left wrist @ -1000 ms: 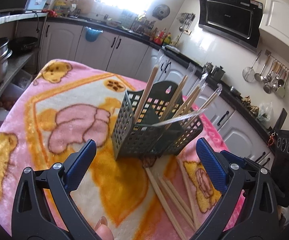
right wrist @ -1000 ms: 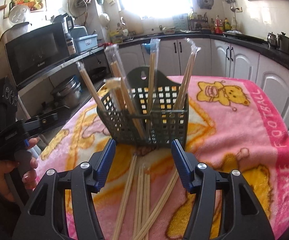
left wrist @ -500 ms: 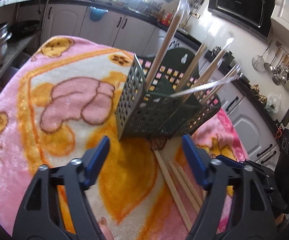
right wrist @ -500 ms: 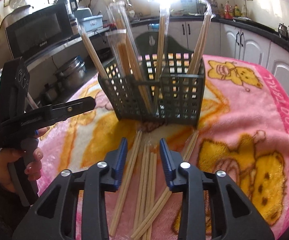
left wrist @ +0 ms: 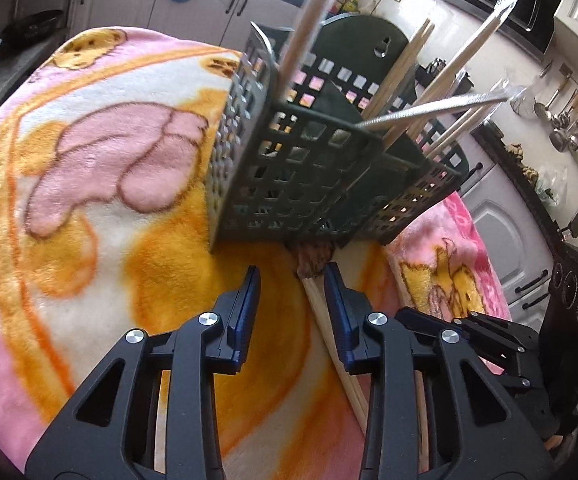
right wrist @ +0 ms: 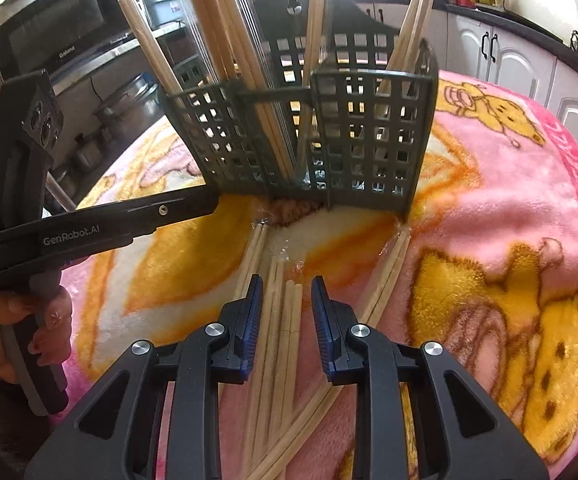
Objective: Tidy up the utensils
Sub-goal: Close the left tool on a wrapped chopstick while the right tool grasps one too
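Observation:
A dark green slotted utensil basket stands on a pink and orange blanket. Several chopsticks lean in it, some in clear wrappers. Loose wooden chopsticks lie on the blanket in front of it. My right gripper hangs low over them, its jaws closing with a few sticks between the pads and a gap on the right side. My left gripper is closing too, just above the blanket. A chopstick pair runs beside its right finger, unpressed.
A person's hand holds the left tool at the blanket's left edge. White kitchen cabinets line the back, a microwave and steel pots stand on shelves to the left, and ladles hang on the right wall.
Both grippers have sunk toward the blanket and come nearer the basket. Both pairs of jaws have narrowed a lot. The right one now straddles the loose chopsticks.

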A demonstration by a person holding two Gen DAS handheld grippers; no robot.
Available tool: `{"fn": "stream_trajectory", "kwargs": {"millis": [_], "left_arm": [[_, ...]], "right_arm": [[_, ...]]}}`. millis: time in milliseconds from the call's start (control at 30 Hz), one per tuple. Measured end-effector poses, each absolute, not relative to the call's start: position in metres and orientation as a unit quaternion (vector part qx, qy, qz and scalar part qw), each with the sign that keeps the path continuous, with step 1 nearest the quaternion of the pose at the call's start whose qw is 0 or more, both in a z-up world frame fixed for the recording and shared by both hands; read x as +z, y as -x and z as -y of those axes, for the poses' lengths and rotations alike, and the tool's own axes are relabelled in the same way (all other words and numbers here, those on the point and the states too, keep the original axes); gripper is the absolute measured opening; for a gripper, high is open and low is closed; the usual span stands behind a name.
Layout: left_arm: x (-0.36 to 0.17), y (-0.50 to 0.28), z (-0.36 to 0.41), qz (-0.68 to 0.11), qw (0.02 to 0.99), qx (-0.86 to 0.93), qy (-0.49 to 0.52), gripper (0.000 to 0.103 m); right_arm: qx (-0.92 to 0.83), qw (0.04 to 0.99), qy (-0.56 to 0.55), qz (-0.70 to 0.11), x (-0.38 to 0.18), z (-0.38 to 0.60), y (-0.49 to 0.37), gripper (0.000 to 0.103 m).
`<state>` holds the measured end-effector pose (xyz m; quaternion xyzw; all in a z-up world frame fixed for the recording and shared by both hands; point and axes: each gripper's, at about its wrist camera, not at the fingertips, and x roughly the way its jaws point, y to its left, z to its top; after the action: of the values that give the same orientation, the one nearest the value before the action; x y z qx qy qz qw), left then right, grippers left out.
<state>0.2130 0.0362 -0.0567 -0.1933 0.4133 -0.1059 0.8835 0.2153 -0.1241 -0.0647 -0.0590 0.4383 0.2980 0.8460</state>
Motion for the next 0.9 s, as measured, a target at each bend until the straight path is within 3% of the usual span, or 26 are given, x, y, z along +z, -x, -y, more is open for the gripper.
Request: {"fn": "stream_trajectory", "kwargs": {"millis": [567,900], "left_arm": [[-0.081,-0.244,-0.025,-0.441,0.87,-0.099,0.195,0.027],[-0.087,-0.249,-0.026,-0.443,0.871,-0.09,0.192,0.01]], "right_arm": [[0.278,0.838,0.061,-0.466,-0.09,0.12,-0.244,0.022],[0.275,0.839,0.033,-0.467,-0.09,0.12,-0.255,0.02]]}}
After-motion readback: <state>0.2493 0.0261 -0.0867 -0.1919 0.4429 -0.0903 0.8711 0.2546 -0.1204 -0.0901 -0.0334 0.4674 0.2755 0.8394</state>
